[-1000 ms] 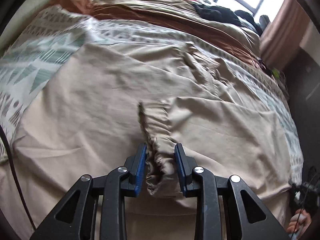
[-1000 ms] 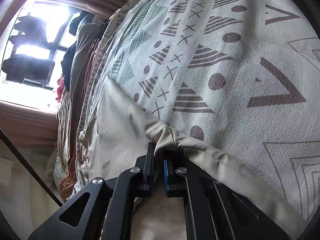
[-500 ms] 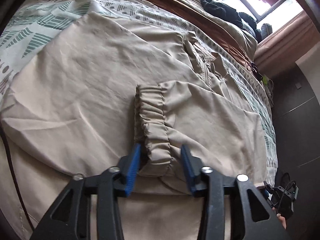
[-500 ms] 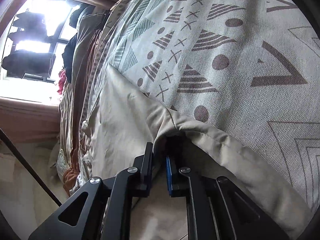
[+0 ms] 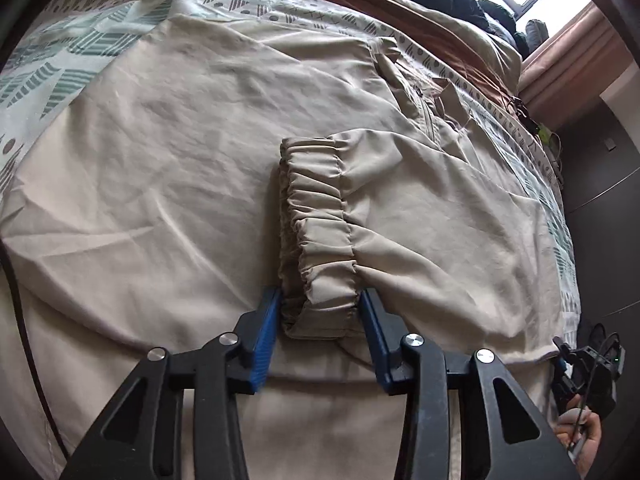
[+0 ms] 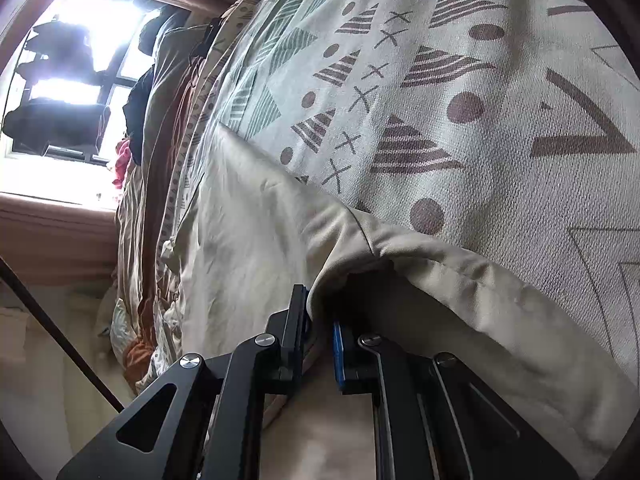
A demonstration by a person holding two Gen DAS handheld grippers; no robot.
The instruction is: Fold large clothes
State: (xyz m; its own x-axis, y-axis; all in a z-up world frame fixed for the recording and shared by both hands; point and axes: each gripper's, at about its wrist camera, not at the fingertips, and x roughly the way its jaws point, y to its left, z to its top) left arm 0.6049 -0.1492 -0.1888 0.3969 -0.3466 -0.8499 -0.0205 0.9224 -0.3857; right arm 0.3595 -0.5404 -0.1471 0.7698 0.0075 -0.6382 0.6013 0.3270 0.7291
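across the jacket (image 5: 180, 168) the cuff (image 5: 320, 216) now lies flat, released.

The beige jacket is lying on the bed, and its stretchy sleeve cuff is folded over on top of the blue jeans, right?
Not quite. There are no blue jeans. In the left wrist view the stretchy sleeve cuff lies folded over on the beige jacket's own body, between the left gripper's blue pads. The jacket does lie on the bed, on its patterned cover.

1. A bed carries everything, covered by a patterned bedspread (image 5: 100, 40) with triangles, dots and crosses.
2. A beige jacket (image 5: 180, 152) lies spread flat on it.
3. Rumpled brown and tan bedding (image 5: 400, 4) lies along the far side.
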